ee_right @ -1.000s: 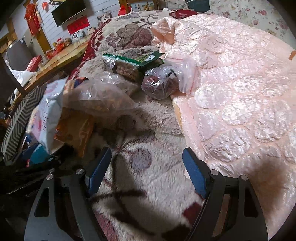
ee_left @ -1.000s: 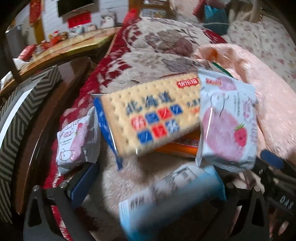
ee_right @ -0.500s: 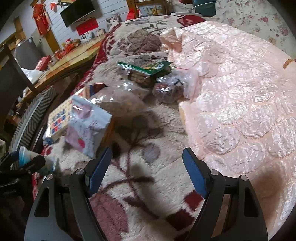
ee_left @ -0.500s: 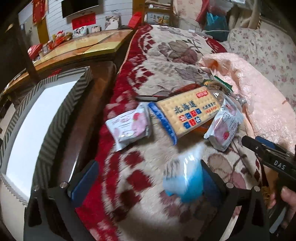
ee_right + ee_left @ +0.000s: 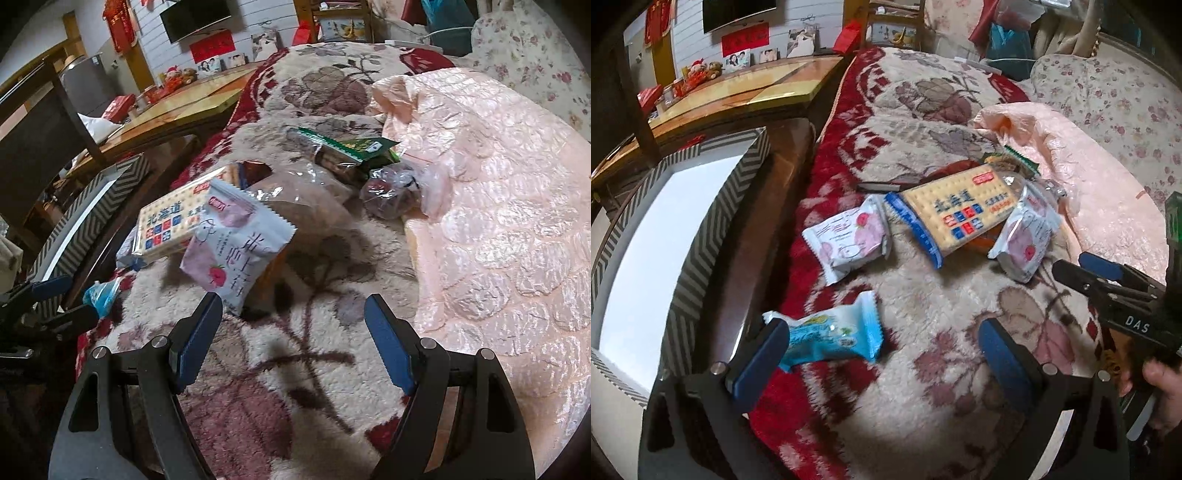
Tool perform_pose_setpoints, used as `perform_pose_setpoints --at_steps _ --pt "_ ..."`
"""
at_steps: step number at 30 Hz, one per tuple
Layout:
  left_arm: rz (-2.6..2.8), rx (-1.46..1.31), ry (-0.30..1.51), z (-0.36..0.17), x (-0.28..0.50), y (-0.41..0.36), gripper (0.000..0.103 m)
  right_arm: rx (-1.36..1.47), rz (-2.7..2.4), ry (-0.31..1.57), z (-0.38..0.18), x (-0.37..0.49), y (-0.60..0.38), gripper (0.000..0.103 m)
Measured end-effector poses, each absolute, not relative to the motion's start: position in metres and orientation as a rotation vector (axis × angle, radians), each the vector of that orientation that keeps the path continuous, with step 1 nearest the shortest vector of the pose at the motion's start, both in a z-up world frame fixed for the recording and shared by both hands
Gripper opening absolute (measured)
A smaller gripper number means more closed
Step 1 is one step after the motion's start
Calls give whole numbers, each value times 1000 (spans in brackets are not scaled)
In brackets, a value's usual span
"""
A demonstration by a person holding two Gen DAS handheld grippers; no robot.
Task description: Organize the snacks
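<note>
Jaws spread above fluffy blanket (image 5: 295,369)

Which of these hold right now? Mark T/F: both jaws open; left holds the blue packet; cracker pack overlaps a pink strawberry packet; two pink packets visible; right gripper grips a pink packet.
1. Both grippers' jaws are open: left gripper, right gripper. True.
2. The blue packet is clamped by both left jaws. False: it lies on the blanket beside one finger.
3. The cracker pack overlaps a pink strawberry packet. True.
4. Two pink packets show; the second pink packet lies apart. True.
5. The right gripper grips a pink packet. False: its jaws hold nothing.
</note>
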State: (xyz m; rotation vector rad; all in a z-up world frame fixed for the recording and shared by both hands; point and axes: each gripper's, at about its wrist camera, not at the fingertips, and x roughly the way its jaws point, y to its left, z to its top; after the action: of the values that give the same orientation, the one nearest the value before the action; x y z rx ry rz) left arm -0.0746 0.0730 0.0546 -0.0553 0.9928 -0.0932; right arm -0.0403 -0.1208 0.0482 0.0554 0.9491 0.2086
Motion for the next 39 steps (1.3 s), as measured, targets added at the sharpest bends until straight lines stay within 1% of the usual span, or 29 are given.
perform_pose_setpoints --at_steps 9,22,24,25,26,28,29,30,34,36,37,38,39 --pt "-25 -152 1064 41 -68 106 103 88 234 975 43 -39 -119 80" --pt "3 -174 1127 15 -45 102 102 74 252 1004 39 -40 -112 80" --pt "7 -178 1137 11 -42 102 92 72 254 1006 39 -40 -111 80" --pt "11 -175 1143 10 -40 102 83 70 255 1006 39 -40 -111 80" --pt "20 -164 1143 9 -39 101 76 68 258 1006 39 -40 -111 80" --pt "23 -158 1129 11 -39 102 69 69 267 1009 39 -40 -109 80" --pt "22 -167 1127 12 -39 104 62 70 270 1011 39 -41 -109 80" --pt "30 -171 1123 12 -40 106 57 69 275 1012 39 -41 -108 80" --pt "30 -186 1098 18 -45 110 55 79 293 1005 42 -40 -104 80" --pt "37 -163 1078 22 -48 107 45 94 302 1001 43 -38 -104 80" --pt "42 -147 1070 25 -49 105 37 115 306 1006 44 -36 -104 80" --pt "52 -134 1060 28 -50 104 31 133 304 1012 43 -34 -105 80" --pt "54 -130 1055 30 -50 104 31 155 297 1017 43 -31 -106 80"
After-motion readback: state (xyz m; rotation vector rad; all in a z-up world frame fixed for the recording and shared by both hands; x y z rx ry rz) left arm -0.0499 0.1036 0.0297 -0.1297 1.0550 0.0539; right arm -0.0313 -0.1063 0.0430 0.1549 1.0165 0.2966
